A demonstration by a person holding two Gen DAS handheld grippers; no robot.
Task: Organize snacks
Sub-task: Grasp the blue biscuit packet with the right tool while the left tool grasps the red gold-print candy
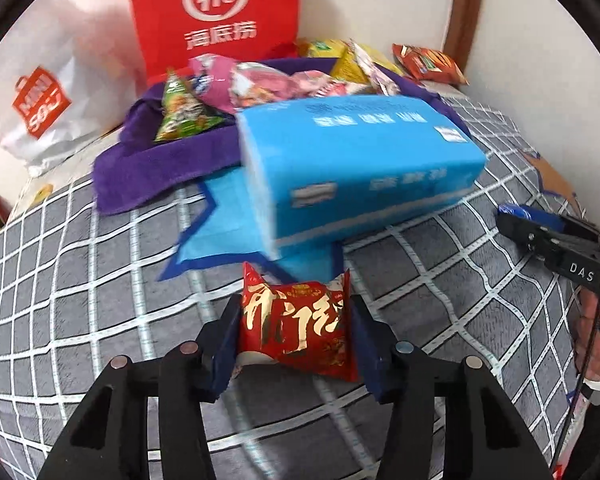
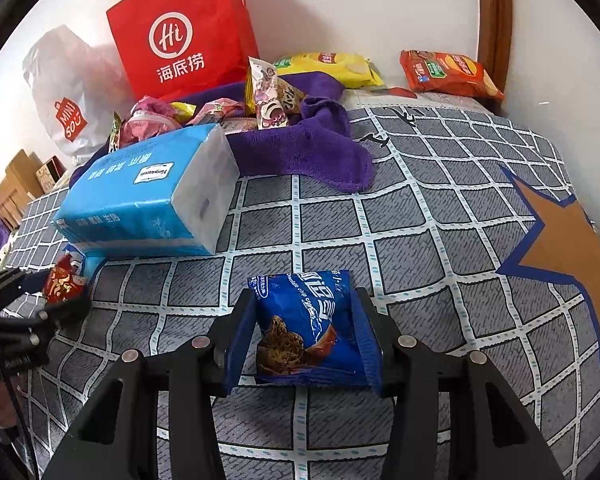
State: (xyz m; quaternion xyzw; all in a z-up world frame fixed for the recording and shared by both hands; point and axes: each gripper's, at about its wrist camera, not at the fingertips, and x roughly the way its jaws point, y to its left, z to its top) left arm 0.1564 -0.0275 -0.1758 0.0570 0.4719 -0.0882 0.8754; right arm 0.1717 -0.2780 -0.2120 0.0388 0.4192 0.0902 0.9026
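Both grippers hold snack packets
Left gripper jaws clamp a red packet at lower centre; right gripper jaws clamp a blue cookie packet at lower centre

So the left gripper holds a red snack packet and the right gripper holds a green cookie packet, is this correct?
Not quite. The right gripper holds a blue cookie packet, not a green one; the right wrist view shows this. The left gripper does hold a red snack packet.
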